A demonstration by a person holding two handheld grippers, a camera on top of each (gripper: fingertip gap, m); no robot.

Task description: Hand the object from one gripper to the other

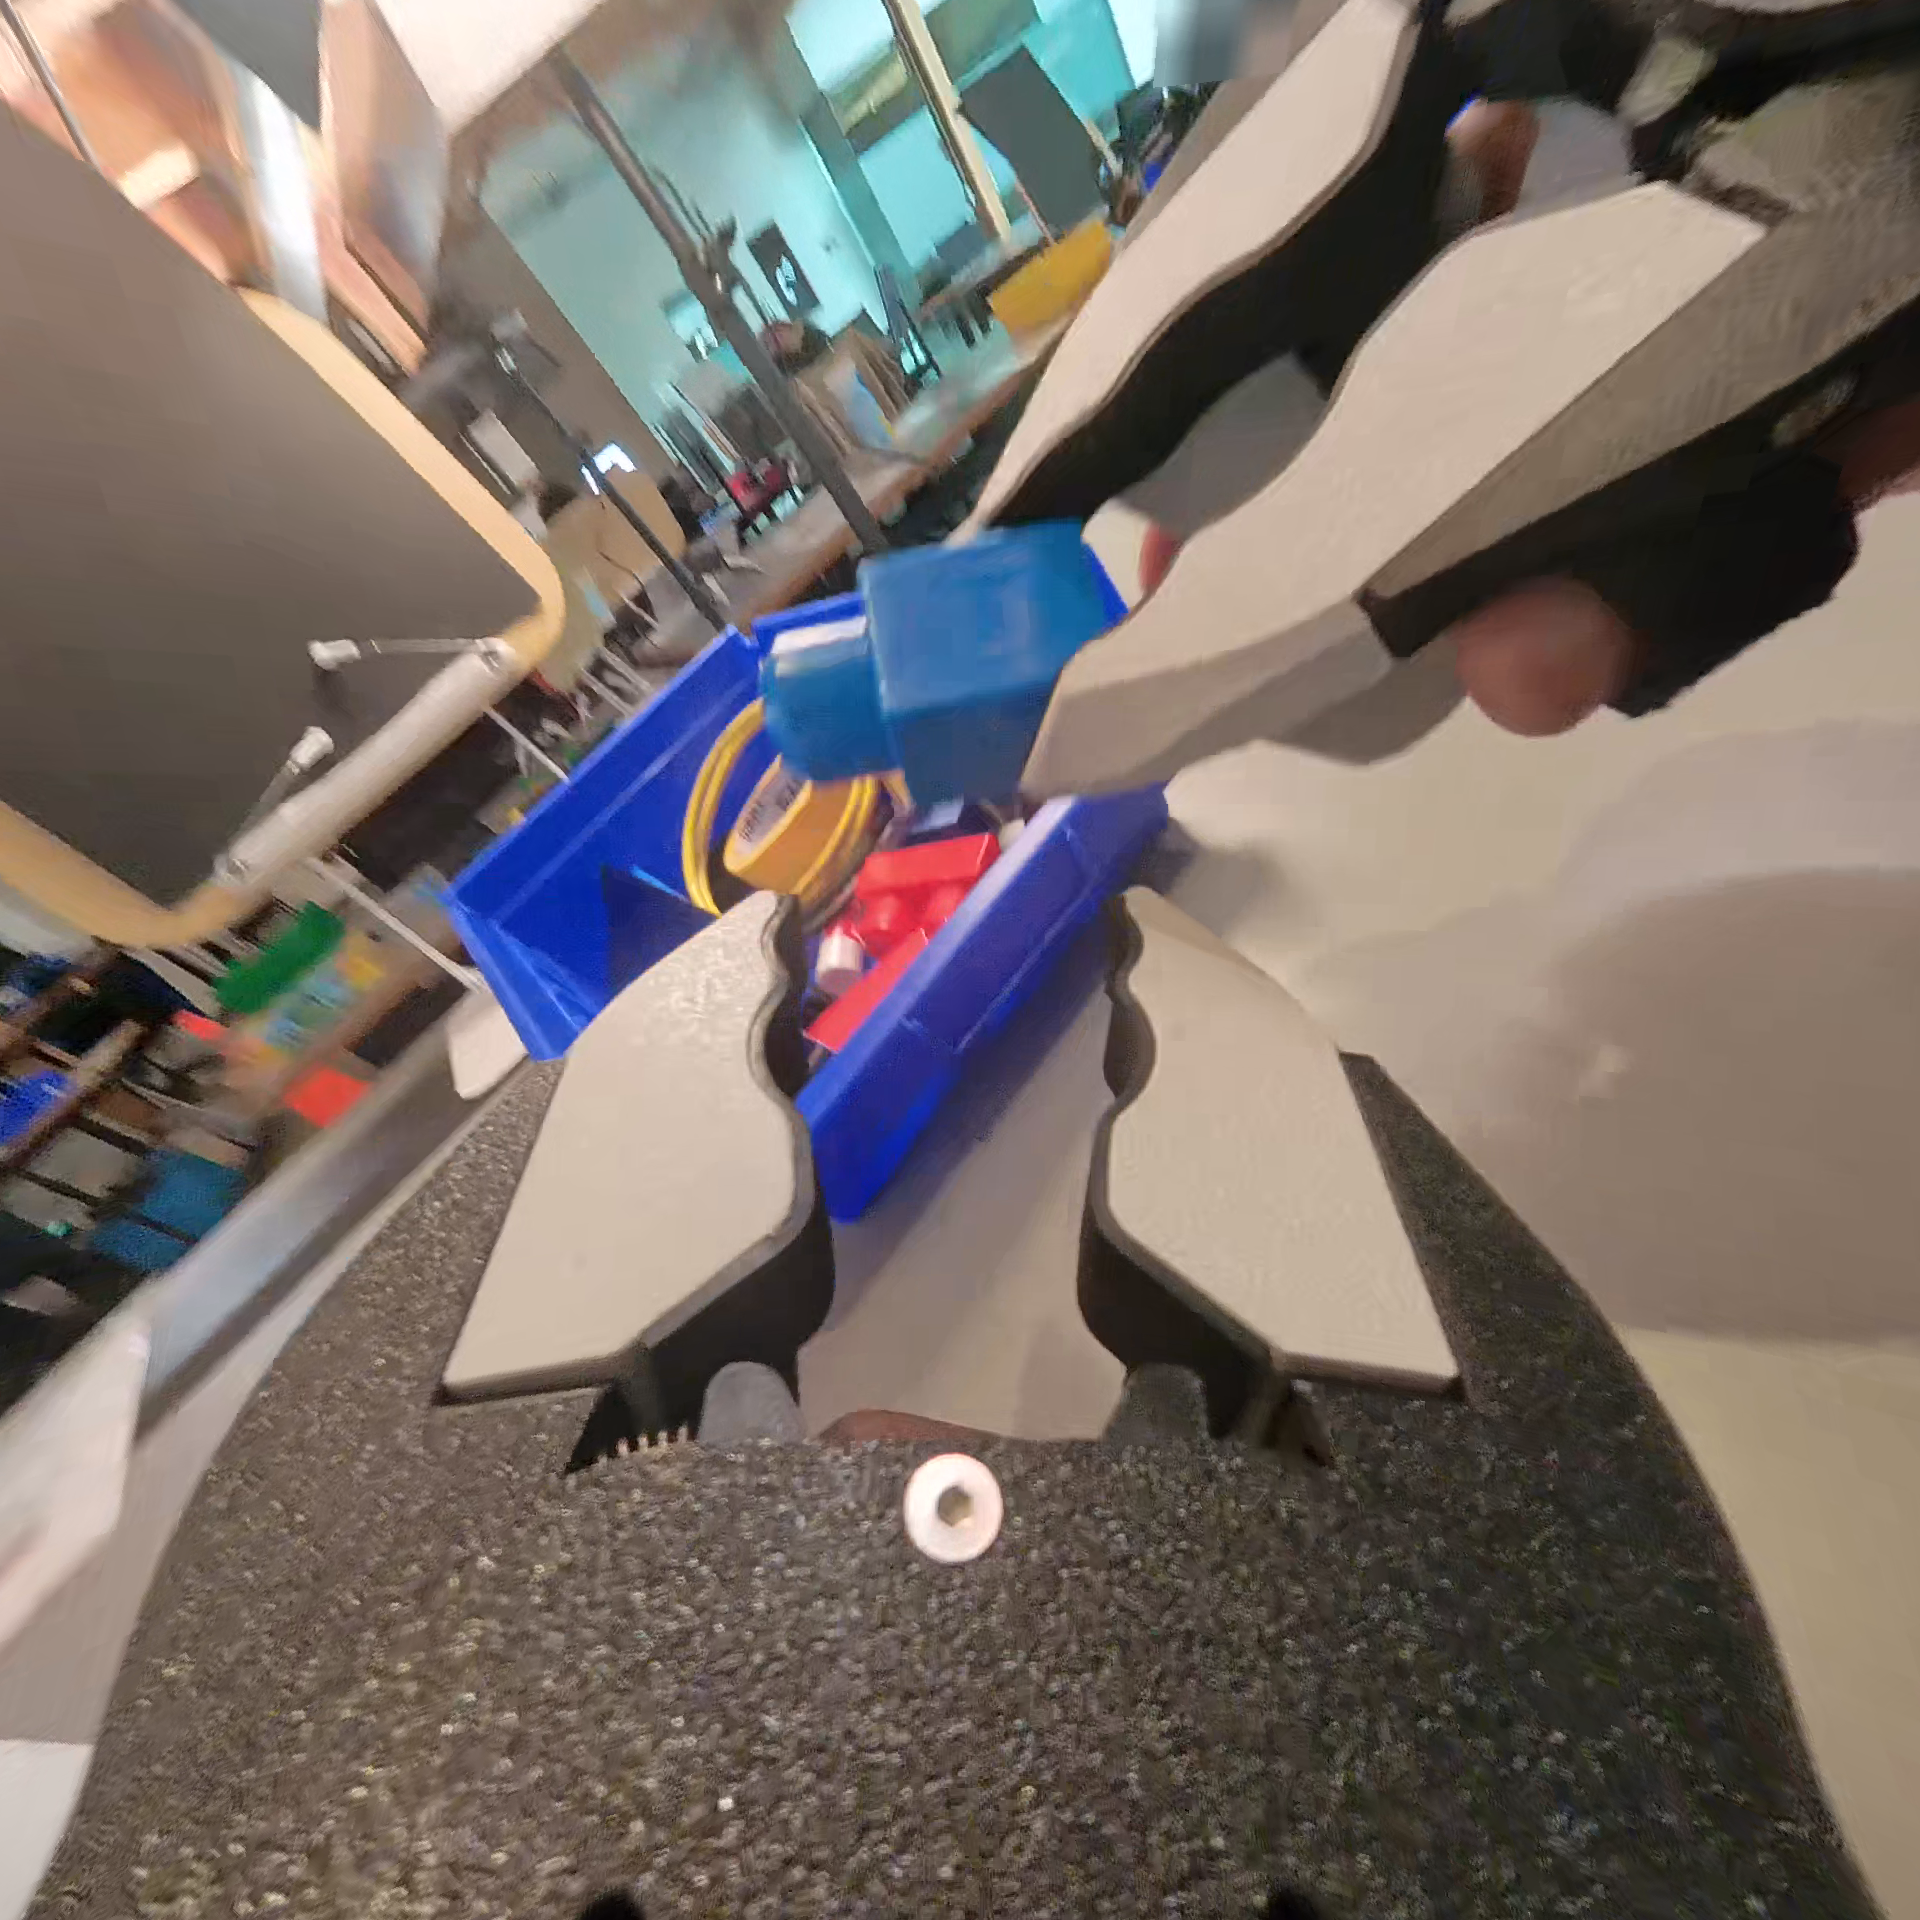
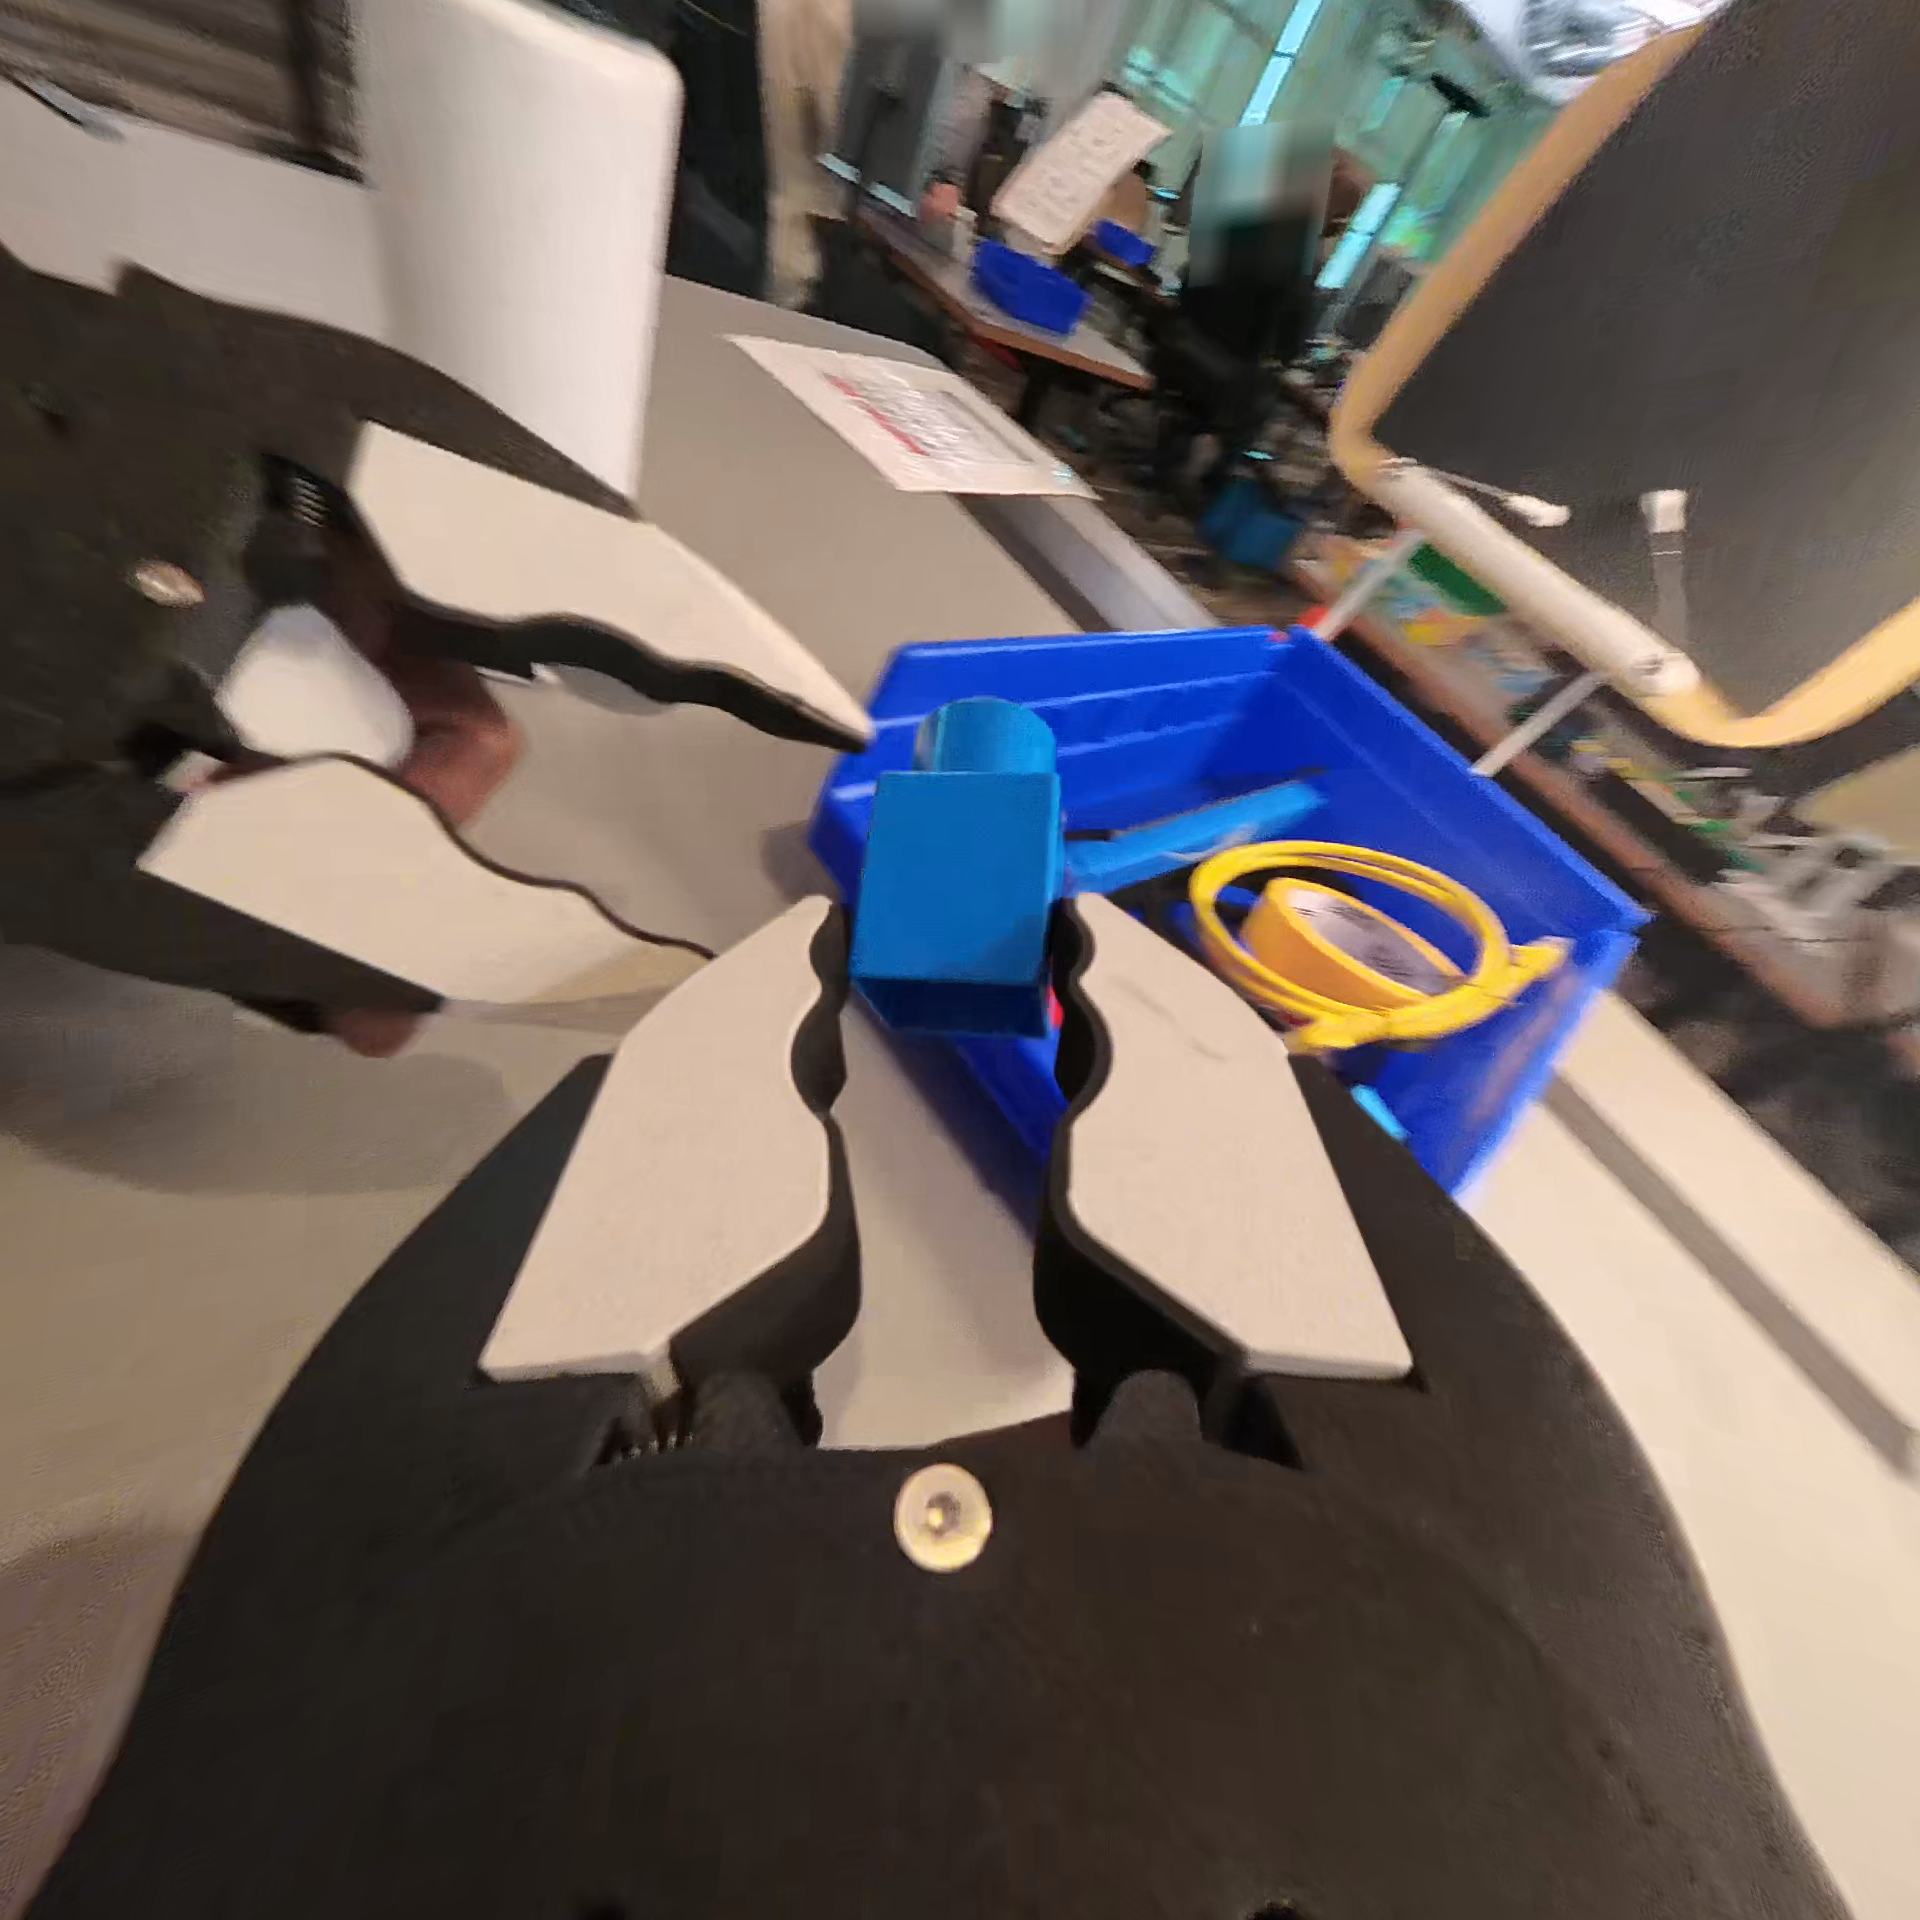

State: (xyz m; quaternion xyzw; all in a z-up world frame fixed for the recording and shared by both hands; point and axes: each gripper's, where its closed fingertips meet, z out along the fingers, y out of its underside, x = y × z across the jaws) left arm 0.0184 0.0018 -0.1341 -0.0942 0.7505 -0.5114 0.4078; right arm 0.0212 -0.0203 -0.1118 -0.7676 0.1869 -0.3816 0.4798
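While the right tongs (image 2: 951, 961) grip the blue block (image 2: 956, 904) by its square end above the blue bin (image 2: 1455, 1039), the left tongs (image 2: 665, 904), gaping empty at nine o'clock, should close on the round stub before any release. Yellow tape (image 2: 1340, 945) and cable (image 2: 1455, 997) lie below in the bin on the counter (image 2: 312, 1195).

Red pieces (image 1: 914, 914) half hidden behind left tongs (image 1: 951, 935), background room motion-blurred, chair (image 2: 1662, 312) cut off.
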